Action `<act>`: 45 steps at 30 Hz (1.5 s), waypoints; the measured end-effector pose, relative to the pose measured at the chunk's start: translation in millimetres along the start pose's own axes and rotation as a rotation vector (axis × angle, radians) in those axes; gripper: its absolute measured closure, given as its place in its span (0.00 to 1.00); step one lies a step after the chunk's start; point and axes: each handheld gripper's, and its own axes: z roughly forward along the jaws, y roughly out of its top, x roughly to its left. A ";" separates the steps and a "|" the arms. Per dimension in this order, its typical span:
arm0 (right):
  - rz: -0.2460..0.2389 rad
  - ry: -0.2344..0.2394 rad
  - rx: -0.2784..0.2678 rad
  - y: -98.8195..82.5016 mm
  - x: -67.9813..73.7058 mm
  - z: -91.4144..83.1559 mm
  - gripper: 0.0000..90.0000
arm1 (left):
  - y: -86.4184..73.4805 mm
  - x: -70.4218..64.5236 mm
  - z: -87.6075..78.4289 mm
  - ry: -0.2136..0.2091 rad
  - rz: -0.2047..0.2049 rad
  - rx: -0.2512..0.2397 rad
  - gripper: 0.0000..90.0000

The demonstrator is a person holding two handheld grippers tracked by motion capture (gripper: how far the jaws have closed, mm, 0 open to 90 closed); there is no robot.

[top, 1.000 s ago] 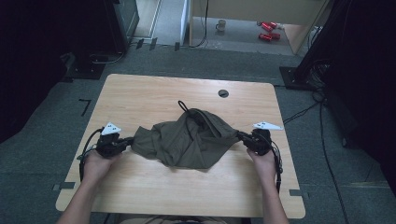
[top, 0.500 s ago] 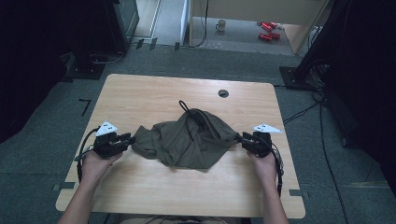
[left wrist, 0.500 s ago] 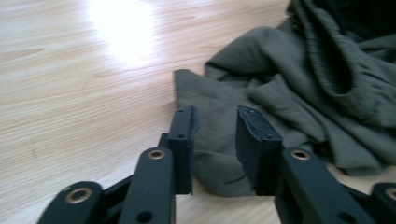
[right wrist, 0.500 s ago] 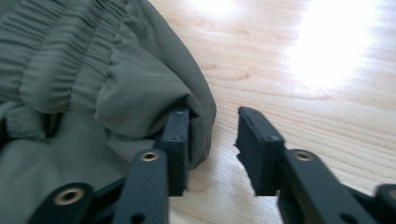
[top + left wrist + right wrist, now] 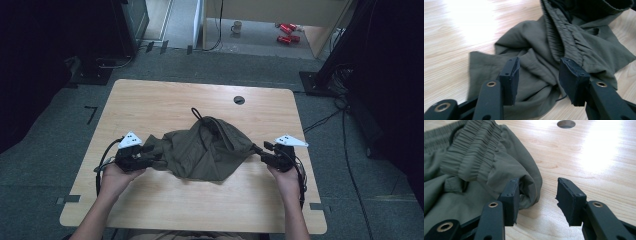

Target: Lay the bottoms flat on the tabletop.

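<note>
Across the middle of the worktop (image 5: 150, 105) I see the olive-green garment (image 5: 205, 150) lying bunched in a loose heap, its elastic waistband gathered and a dark drawstring (image 5: 196, 114) looping out toward the far edge. Both of my forearms come in from the near edge, one on each side of the cloth, with the hands low over the wood and the grippers pointing inward at the heap.

My left hand (image 5: 114, 177) holds the left gripper (image 5: 150, 159) at the garment's left end. Its jaws have just been opening and now stand apart; folds of cloth lie under and between them, but the pads do not press on it. My right hand (image 5: 286, 179) holds the right gripper (image 5: 259, 152) at the right end. Its jaws have also just been opening and are released: the garment's edge sits just beside one pad, and bare wood shows in the gap.

A round cable hole (image 5: 239, 100) sits near the far edge of the pale wooden worktop. Grey carpet (image 5: 360, 200) surrounds it, cables trail at the right, and red cans (image 5: 287, 33) and a mug (image 5: 236, 27) lie on the floor beyond.
</note>
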 end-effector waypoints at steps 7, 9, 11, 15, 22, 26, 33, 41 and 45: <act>-0.004 0.008 0.012 -4.3 3.2 -0.9 0.60 | 3.6 -9.1 13.9 -0.033 0.023 0.011 0.54; -0.008 0.015 0.017 -6.0 5.5 -0.8 0.63 | 4.5 -11.8 17.9 -0.040 0.029 0.014 0.54; -0.012 0.033 0.020 -7.0 7.3 -0.6 0.64 | 5.6 -14.3 21.7 -0.043 0.039 0.023 0.54; -0.013 0.043 0.028 -9.1 10.9 -0.2 0.66 | 7.5 -17.7 27.3 -0.047 0.052 0.032 0.54; -0.030 0.056 0.035 -11.6 19.4 0.5 0.66 | 6.9 -18.5 40.1 -0.044 0.048 0.064 0.54; -0.042 0.068 0.044 -12.7 23.2 4.1 0.66 | 6.6 -17.9 42.4 -0.045 0.047 0.066 0.54; -0.087 0.097 0.060 -14.1 35.3 13.3 0.65 | 7.5 -29.7 40.4 -0.060 0.074 0.030 0.50; -0.124 0.119 0.067 -14.6 46.4 20.9 0.64 | 3.9 -28.2 52.2 -0.046 0.066 0.089 0.53; -0.144 0.130 0.073 -15.6 53.3 25.0 0.63 | 4.4 -26.6 52.7 -0.043 0.034 0.104 0.60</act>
